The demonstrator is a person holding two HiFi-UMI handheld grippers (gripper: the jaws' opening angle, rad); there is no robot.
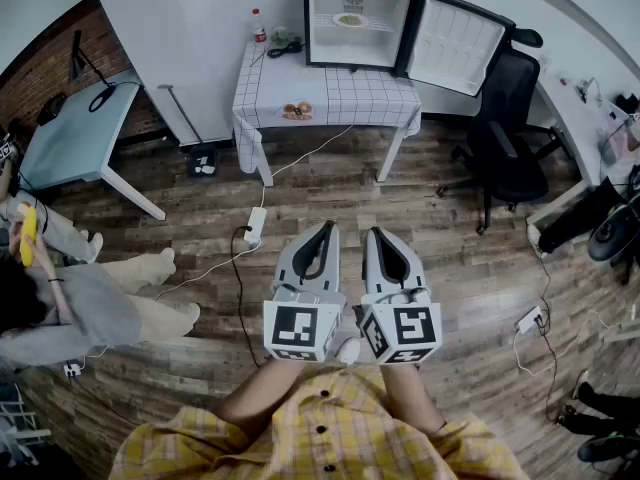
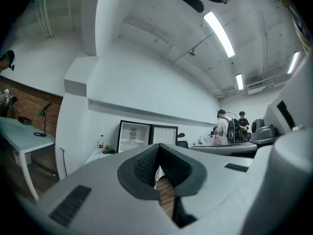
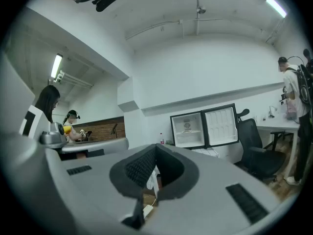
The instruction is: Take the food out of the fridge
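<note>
Left gripper (image 1: 325,228): I hold it level and low in front of me. Its jaws are pressed together with nothing between them.
Right gripper (image 1: 379,233): just beside the left one, likewise pressed together and empty.
Fridge (image 1: 358,23): on the far part of the table, with its door swung open to the right. In both gripper views I see it just above and beyond the closed jaw tips.
Food (image 1: 350,20): a plate on the fridge's upper shelf, straight ahead and well apart from both grippers, with the table in between.
Table (image 1: 340,93): covered in a checked cloth. A small brownish thing (image 1: 297,111) lies near its front edge, and I cannot tell what it is.
Bottle (image 1: 260,26): upright at the table's back left corner.
Power strip (image 1: 256,225): white, on the wooden floor just left of the left gripper's tips.
Chair (image 1: 505,128): black, right of the table, below the open door.
</note>
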